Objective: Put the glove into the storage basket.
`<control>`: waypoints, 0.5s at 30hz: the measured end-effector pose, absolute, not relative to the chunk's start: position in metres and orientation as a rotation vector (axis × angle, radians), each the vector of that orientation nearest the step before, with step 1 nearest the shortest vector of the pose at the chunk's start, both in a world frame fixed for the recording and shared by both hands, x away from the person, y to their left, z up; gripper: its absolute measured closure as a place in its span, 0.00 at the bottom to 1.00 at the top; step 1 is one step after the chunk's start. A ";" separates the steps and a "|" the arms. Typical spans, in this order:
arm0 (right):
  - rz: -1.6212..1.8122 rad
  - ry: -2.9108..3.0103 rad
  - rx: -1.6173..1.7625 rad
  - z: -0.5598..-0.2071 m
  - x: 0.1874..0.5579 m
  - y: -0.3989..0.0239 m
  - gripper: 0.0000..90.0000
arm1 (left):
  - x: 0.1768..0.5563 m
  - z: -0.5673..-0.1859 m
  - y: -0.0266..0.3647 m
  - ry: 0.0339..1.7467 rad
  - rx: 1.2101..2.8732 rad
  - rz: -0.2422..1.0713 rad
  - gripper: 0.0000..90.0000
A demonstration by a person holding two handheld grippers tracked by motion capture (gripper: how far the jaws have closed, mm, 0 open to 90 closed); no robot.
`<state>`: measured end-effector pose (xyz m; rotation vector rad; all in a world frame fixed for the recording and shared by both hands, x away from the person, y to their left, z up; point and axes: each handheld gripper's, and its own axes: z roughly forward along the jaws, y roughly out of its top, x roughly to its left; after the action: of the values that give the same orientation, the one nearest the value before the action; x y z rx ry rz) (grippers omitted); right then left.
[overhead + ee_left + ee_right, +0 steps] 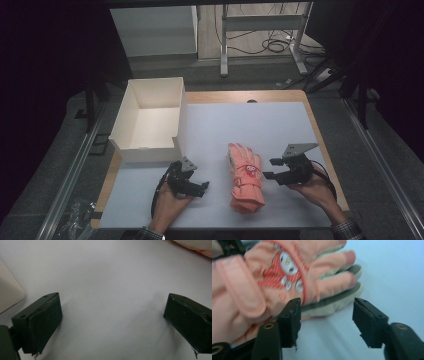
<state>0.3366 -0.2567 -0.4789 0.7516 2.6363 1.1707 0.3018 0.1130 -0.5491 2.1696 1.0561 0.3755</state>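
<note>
The pair of stacked salmon-pink padded fabric gloves (245,177) lies on the white table mat (280,130), outside the open white cardboard box (150,120) at 10 o'clock. Judged: packing remains undone. Right gripper (267,168), at 3 o'clock, stands open, empty. Left gripper (204,188), at 9 o'clock, likewise.

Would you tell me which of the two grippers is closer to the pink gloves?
The right gripper: its open jaws point at the pink gloves, almost touching them. The left gripper, also open, rests farther off over bare table, near the white box.
</note>
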 end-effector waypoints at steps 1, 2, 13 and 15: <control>1.178 2.629 0.758 -0.482 0.332 -0.259 0.51 | 0.302 -0.549 0.113 1.055 2.172 0.375 0.02; 1.188 2.628 0.768 -0.485 0.329 -0.260 0.55 | 0.302 -0.549 0.113 1.056 2.174 0.374 0.02; 1.204 2.696 0.770 -0.511 0.298 -0.262 0.82 | 0.304 -0.546 0.122 1.024 2.219 0.341 0.02; 1.210 2.709 0.772 -0.513 0.294 -0.260 0.83 | 0.303 -0.547 0.124 1.011 2.210 0.343 0.02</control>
<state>0.2940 -0.2600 -0.5134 0.7716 2.7090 1.2100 0.3034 0.1242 -0.5473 2.2098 1.0115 0.3427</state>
